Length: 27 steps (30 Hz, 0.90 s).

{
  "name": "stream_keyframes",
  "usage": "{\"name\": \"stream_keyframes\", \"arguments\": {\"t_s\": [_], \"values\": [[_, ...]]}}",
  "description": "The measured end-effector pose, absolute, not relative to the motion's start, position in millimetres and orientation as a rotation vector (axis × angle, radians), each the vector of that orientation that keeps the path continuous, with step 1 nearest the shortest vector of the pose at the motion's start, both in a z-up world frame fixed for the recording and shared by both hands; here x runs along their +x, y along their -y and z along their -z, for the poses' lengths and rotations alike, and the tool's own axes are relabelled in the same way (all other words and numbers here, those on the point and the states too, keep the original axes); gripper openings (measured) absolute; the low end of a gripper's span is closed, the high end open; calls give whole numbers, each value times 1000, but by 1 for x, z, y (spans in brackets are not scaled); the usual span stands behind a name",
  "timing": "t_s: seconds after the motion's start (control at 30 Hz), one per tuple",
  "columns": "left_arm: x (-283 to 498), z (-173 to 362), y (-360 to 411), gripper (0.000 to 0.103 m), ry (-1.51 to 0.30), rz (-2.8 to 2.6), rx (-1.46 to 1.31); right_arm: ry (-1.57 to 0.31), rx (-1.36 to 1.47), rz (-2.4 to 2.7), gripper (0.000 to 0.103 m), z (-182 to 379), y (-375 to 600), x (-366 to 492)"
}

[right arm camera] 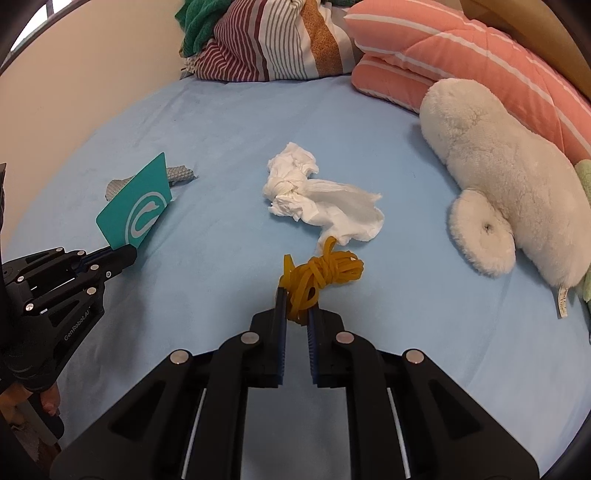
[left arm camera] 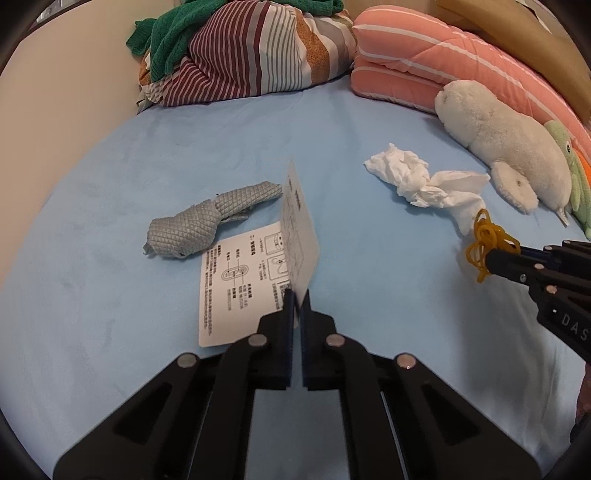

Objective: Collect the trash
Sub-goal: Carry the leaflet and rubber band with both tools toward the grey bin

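Note:
My left gripper [left arm camera: 296, 295] is shut on the edge of a folded instruction card [left arm camera: 300, 236], whose upper leaf stands up while its printed lower leaf lies on the blue bed sheet [left arm camera: 129, 166]. From the right wrist view the same card [right arm camera: 136, 206] shows a teal face with a white logo, held by the left gripper [right arm camera: 127, 254]. My right gripper [right arm camera: 295, 306] is shut on a tangle of yellow rubber bands [right arm camera: 321, 275]; the same bands [left arm camera: 487, 243] show in the left wrist view in the right gripper [left arm camera: 491, 258]. A crumpled white tissue [right arm camera: 317, 199] lies just beyond the bands.
A knotted grey rag [left arm camera: 195, 225] lies left of the card. A white plush toy [right arm camera: 498, 188] and a green one [left arm camera: 576, 184] rest at the right, before a folded pink striped quilt [right arm camera: 461, 62]. Striped bedding [left arm camera: 258, 55] with a green towel [left arm camera: 166, 33] is piled at the back.

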<state>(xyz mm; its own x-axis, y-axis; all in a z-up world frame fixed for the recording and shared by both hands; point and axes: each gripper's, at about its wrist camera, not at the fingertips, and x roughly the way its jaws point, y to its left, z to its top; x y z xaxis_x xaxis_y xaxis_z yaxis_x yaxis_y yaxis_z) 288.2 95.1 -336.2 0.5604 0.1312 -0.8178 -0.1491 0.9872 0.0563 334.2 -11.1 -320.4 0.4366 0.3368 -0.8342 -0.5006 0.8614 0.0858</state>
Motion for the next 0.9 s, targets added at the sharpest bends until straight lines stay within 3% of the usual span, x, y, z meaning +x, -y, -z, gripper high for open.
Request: {"name": "stream_keyframes", "arguments": {"t_s": [0.9], "values": [[197, 233, -120, 1, -833, -178, -88, -924, -125, -640, 9, 258, 0, 246]]}}
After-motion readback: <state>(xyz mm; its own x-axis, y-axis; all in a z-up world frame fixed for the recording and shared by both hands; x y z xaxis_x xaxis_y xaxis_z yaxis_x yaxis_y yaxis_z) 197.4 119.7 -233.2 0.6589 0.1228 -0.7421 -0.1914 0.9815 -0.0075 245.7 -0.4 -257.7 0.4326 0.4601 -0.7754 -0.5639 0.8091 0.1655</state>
